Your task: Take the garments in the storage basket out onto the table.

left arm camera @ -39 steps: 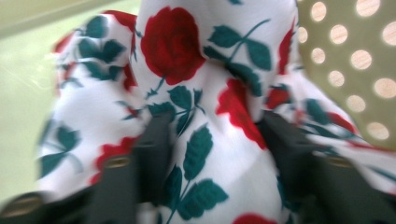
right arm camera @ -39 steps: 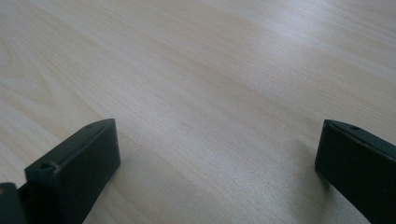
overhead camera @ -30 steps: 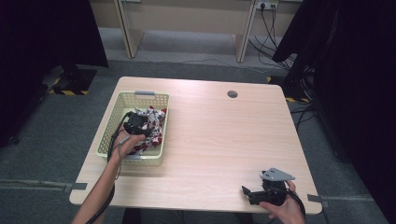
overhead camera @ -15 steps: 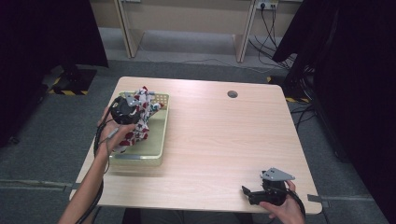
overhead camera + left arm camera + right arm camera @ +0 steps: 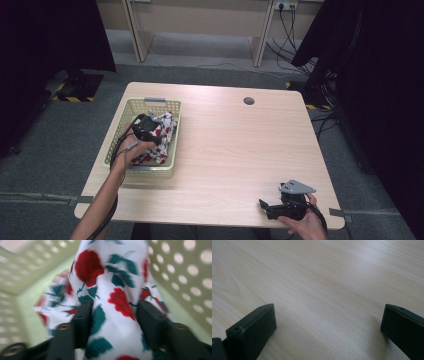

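Since half a second ago the left gripper (image 5: 150,131) has come back down into the basket (image 5: 120,122), carrying the rose-printed cloth (image 5: 161,136) it had lifted above the rim. Its jaws have just been opening, and in the left gripper view the cloth (image 5: 110,290) lies between them, bunched but apparently no longer pinched, so the hold looks released. On the pale wooden table (image 5: 235,145) the basket sits near the left edge, with the cloth heaped toward its right wall. As a judgement, the work of getting the cloth out has barely begun: it is back inside and needs a fresh grasp. At the near right corner the right gripper (image 5: 272,209) rests with jaws spread wide over bare wood (image 5: 324,290), holding nothing.
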{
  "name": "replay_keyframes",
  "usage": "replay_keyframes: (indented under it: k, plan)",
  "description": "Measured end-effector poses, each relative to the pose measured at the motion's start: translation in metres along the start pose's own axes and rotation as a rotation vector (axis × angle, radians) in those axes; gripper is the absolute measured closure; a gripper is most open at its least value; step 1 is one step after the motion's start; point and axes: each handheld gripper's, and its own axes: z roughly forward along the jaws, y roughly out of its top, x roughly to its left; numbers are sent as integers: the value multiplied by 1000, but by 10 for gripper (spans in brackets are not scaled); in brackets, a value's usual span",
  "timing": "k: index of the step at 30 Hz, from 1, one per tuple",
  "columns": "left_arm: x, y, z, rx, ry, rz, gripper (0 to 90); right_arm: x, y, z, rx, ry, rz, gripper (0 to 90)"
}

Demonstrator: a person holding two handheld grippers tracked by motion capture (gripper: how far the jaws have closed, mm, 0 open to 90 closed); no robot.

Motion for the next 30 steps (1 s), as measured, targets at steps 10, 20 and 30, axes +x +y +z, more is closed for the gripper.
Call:
replay_keyframes:
  k: [10,20,30]
  plan:
    - [5,-5,23,73,57,-117,30,0,0,0,0,3,-1,6]
    - [27,-17,20,41,-41,-252,525,0,0,0,0,1,-3,5]
    - [25,-13,15,12,-12,-186,669,0,0,0,2,3,0,6]
